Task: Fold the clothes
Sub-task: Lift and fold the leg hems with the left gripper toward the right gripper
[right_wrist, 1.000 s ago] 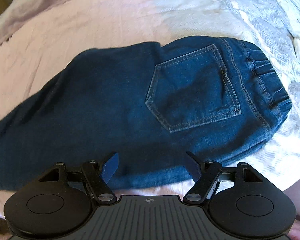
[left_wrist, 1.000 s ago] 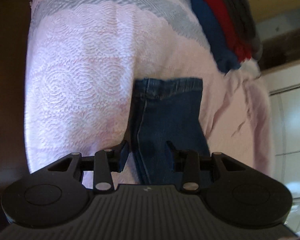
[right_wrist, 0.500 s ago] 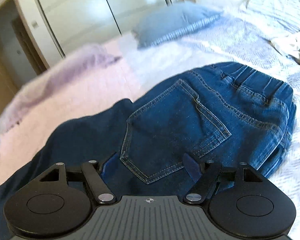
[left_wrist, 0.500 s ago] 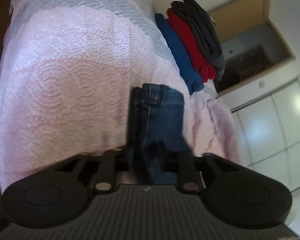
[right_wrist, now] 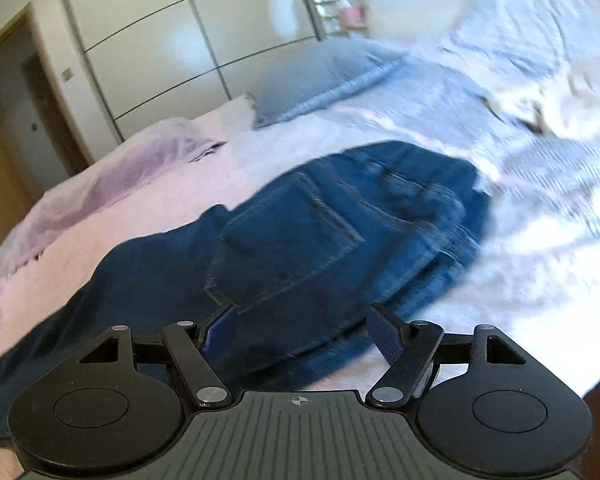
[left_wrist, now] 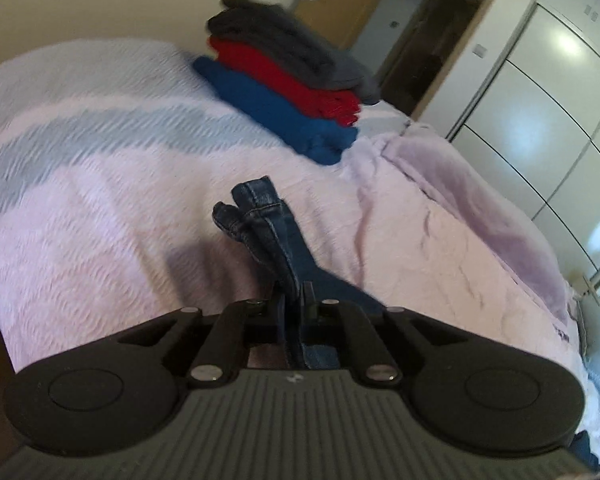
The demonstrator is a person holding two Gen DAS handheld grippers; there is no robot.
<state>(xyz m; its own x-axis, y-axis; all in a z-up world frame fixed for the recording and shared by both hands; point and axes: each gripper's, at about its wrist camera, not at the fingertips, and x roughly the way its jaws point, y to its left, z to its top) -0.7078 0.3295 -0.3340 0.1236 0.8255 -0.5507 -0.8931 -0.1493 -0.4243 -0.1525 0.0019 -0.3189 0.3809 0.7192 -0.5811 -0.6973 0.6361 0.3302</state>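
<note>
A pair of dark blue jeans [right_wrist: 324, 240] lies on the bed with the back pocket up and the waistband to the right. My left gripper [left_wrist: 294, 300] is shut on the jeans' leg end [left_wrist: 268, 224], which is bunched and lifted above the pink bedspread. My right gripper [right_wrist: 300, 316] is open, its jaws straddling the near edge of the seat of the jeans, close over the denim. The right view is motion-blurred.
A stack of folded clothes [left_wrist: 284, 92], blue, red and grey, sits at the far end of the bed. A grey-blue pillow [right_wrist: 320, 76] and a crumpled cream cloth [right_wrist: 552, 96] lie past the jeans. Wardrobe doors [right_wrist: 188, 40] stand behind the bed [left_wrist: 100, 200].
My left gripper closed on the leg end and lifted it, tilting up toward the room. My right gripper stayed open and tilted up, staying low over the seat of the jeans.
</note>
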